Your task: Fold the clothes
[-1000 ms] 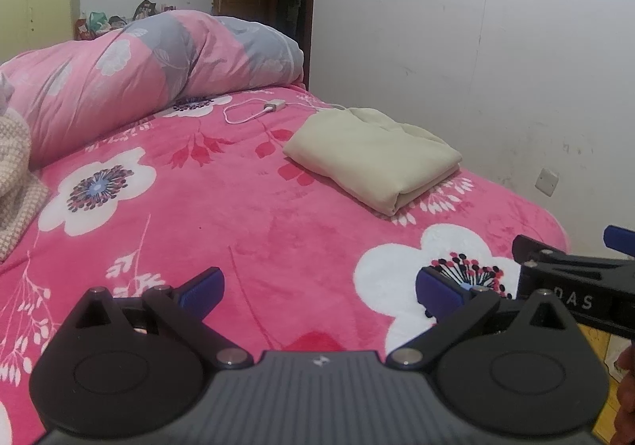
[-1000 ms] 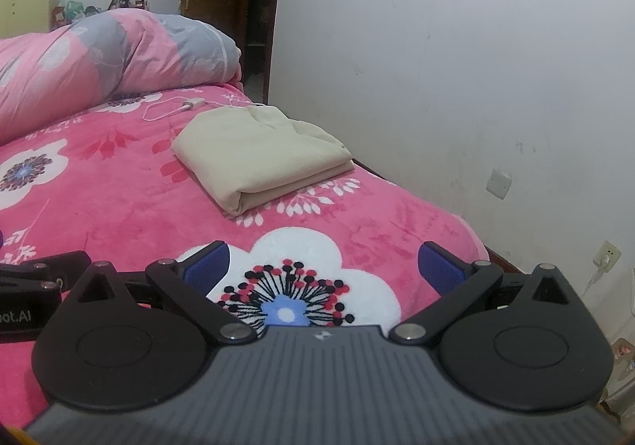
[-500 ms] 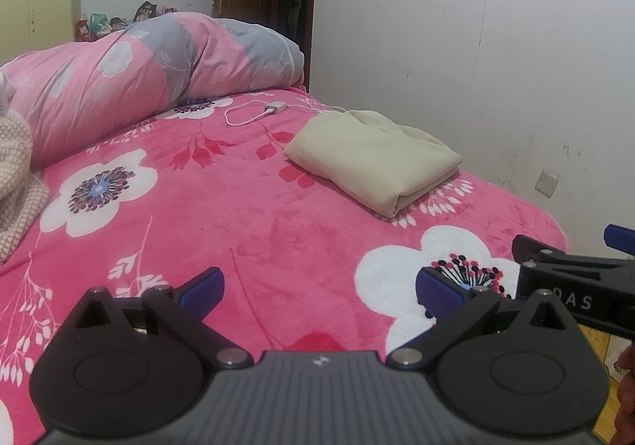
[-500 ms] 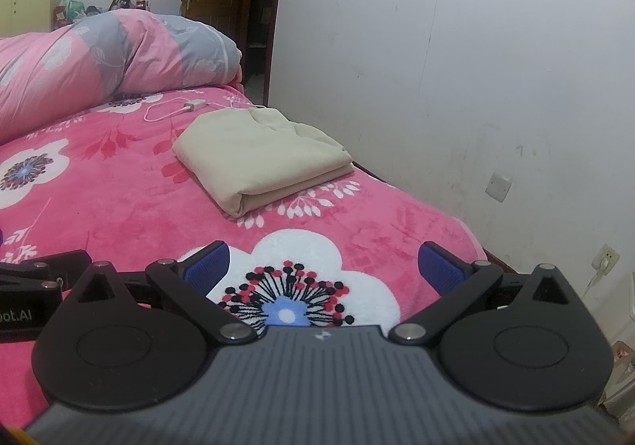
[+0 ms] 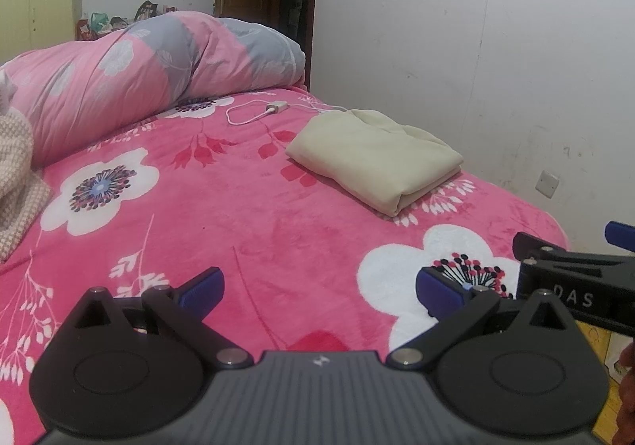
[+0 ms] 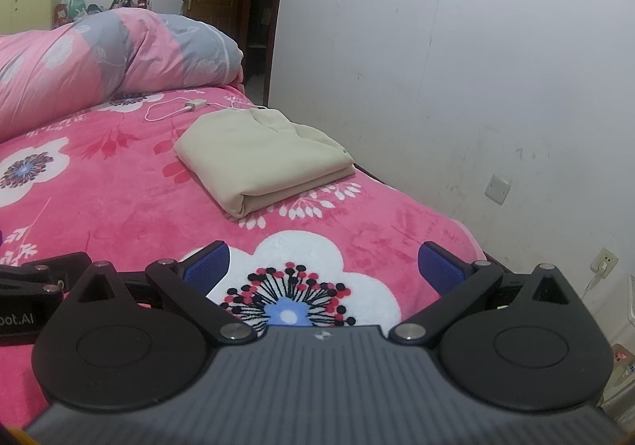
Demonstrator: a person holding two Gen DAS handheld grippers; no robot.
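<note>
A cream garment [image 5: 373, 155] lies folded into a neat rectangle on the pink flowered bedspread [image 5: 222, 214], near the bed's right side; the right wrist view shows the same cream garment [image 6: 262, 159]. My left gripper [image 5: 319, 292] hovers low over the bed's near end, open and empty, well short of the garment. My right gripper [image 6: 323, 268] is beside it to the right, also open and empty, above a white flower print. The right gripper's side [image 5: 571, 274] shows at the right edge of the left wrist view.
A rolled pink and grey duvet [image 5: 135, 76] lies across the far end of the bed. A white charger with cable [image 5: 262, 111] rests just beyond the garment. A beige knit cloth [image 5: 16, 175] sits at the left edge. The white wall [image 6: 456, 87] runs along the bed's right side.
Both views have drifted only slightly; the folded garment and both open grippers stay where they were.
</note>
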